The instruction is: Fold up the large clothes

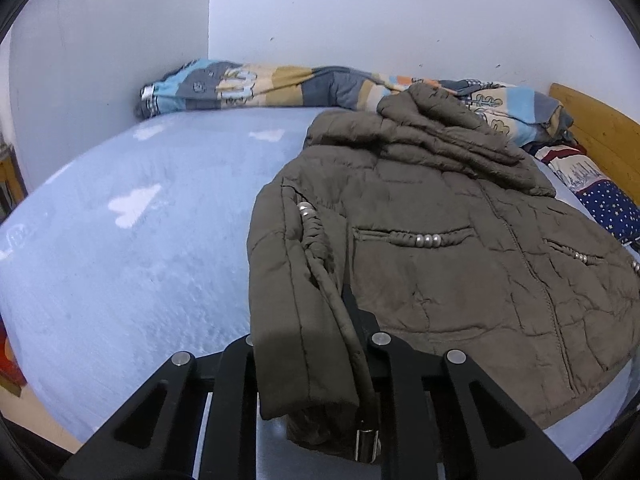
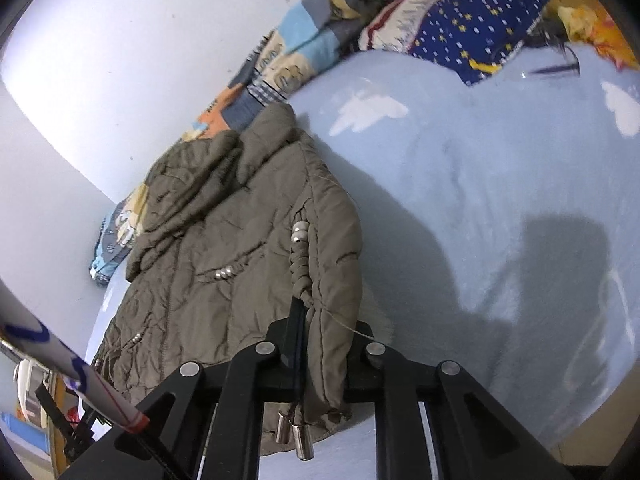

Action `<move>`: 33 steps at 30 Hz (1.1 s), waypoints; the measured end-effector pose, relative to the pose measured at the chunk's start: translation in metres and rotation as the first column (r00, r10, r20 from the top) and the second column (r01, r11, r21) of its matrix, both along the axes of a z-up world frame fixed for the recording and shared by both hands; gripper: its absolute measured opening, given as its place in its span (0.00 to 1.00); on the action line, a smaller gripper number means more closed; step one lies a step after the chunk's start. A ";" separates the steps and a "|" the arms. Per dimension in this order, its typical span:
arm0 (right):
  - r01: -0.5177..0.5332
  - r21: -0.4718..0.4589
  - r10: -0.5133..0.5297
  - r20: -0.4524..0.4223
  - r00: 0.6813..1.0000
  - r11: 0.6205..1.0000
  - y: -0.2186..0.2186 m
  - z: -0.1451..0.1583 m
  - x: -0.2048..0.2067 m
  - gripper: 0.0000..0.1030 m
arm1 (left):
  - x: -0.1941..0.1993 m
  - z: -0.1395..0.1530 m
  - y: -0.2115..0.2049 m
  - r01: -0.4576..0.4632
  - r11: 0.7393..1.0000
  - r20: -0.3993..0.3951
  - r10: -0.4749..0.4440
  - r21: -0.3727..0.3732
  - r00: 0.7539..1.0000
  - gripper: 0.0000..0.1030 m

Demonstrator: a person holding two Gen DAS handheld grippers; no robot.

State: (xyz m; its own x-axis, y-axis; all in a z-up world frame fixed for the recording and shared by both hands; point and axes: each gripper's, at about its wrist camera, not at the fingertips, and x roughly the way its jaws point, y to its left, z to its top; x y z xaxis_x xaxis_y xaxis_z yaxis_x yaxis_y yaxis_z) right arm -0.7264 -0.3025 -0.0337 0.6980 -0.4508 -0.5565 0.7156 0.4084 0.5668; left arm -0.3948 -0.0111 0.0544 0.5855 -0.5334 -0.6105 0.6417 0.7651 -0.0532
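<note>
An olive-brown quilted padded jacket (image 1: 440, 248) lies spread front-up on a bed covered by a pale blue fleecy sheet with white cloud shapes (image 1: 140, 240), its hood toward the wall and resting against a patchwork quilt in blue, grey, tan and orange (image 1: 280, 84) bunched along the far edge of the bed. The jacket's pocket openings are trimmed with gathered cord and small silver beads, and nothing shows inside them.

The left gripper (image 1: 316, 344) is clenched on the jacket's near hem corner, with a fold of fabric and a dark strap with a metal buckle (image 1: 366, 444) draped over its black frame. The right gripper (image 2: 320, 336) is likewise clamped on the opposite edge of the jacket, where two small metal cord ends (image 2: 296, 438) dangle below the pinched fabric. A navy star-patterned cloth (image 2: 472, 36) lies by the wooden headboard (image 1: 600, 132)
</note>
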 end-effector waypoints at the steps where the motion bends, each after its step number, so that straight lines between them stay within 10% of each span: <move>1: -0.006 -0.012 0.006 0.010 1.000 1.000 0.002 0.003 -0.001 0.13 | -0.001 0.002 0.001 0.002 1.000 0.005 -0.002 -0.008 1.000 0.17; 15: -0.027 -0.031 0.028 0.035 0.999 0.999 0.009 0.013 -0.007 0.14 | 0.013 -0.003 0.004 -0.025 1.000 -0.077 0.027 0.017 0.997 0.22; 20: -0.015 0.072 0.013 0.025 1.000 0.997 -0.004 -0.007 -0.010 0.22 | 0.024 -0.014 0.012 -0.078 0.996 -0.186 0.083 0.030 0.979 0.51; 33: 0.092 0.186 -0.108 0.082 0.991 0.978 -0.011 -0.020 -0.042 0.44 | 0.020 -0.024 0.039 -0.137 0.990 -0.320 0.121 -0.028 0.940 0.70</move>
State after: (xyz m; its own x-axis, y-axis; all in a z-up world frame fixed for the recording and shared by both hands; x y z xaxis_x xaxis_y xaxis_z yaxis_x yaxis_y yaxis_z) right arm -0.7688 -0.3132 -0.0539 0.7062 -0.4182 -0.5713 0.6893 0.2218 0.6897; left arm -0.3753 0.0276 0.0302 0.4321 -0.5005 -0.7502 0.4818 0.8313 -0.2771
